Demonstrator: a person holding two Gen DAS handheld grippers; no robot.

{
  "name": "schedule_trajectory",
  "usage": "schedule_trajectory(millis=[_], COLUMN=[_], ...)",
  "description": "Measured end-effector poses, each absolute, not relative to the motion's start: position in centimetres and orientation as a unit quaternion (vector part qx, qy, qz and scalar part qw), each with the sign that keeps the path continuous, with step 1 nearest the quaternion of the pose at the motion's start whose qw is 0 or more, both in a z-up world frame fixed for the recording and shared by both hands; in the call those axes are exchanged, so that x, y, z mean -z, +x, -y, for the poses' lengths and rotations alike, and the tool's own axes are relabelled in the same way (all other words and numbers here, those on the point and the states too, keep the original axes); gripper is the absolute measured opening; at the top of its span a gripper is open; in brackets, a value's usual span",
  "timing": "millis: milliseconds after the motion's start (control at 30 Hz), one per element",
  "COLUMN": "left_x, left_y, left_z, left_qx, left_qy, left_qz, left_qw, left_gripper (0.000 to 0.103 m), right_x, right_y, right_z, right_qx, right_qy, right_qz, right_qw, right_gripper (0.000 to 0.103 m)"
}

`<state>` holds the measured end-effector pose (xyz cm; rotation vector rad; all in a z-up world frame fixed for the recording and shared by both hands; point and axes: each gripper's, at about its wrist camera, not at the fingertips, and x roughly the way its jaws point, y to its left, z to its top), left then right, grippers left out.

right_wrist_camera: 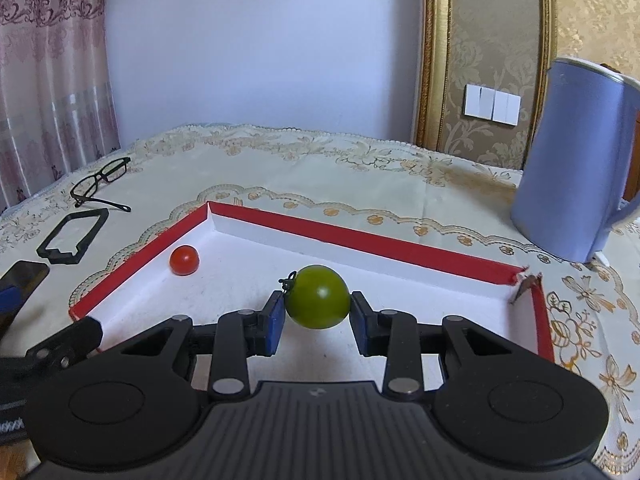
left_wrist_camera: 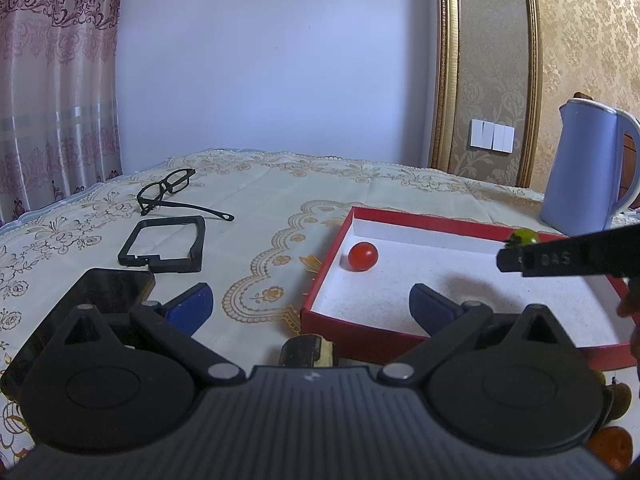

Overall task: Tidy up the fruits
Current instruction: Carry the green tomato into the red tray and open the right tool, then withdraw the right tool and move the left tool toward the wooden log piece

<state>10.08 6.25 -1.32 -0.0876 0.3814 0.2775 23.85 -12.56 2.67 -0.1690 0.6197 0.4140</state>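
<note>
Left to right: the left gripper hung with its jaws wide apart and nothing between them, near the red box's near-left corner, apparently waiting. The box held one red tomato by its left wall. The right gripper was clamped on a green tomato above the white floor — probably for release inside.

Both wrist cameras sit low, facing the far wall; the left views the shared red box from left, the right from close above.
</note>
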Motion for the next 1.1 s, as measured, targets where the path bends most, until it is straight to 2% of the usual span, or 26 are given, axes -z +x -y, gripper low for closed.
schedule_trajectory(millis=[500, 767, 1000, 1100], left_x=[1.4, 1.5, 1.5, 1.5], left_y=[10.1, 10.2, 10.4, 10.3], left_z=[-6.2, -6.2, -6.3, -6.4], left_qx=[-0.137, -0.141, -0.144, -0.146], left_qy=[-0.045, -0.045, -0.045, -0.049], left_qz=[-0.191, -0.194, -0.199, -0.200], left_qw=[0.971, 0.970, 0.968, 0.968], left_gripper=[0.103, 0.103, 0.103, 0.103], right_x=[-2.6, -4.2, -6.2, -6.2], right_y=[25.9, 22.2, 15.8, 12.7], right_z=[11.2, 13.8, 18.1, 20.0], right_qx=[-0.195, -0.205, -0.213, -0.212], right_qy=[-0.086, -0.068, -0.031, -0.004], right_qz=[-0.318, -0.284, -0.215, -0.194], right_qw=[0.924, 0.934, 0.953, 0.958], right_gripper=[0.037, 0.038, 0.061, 0.063])
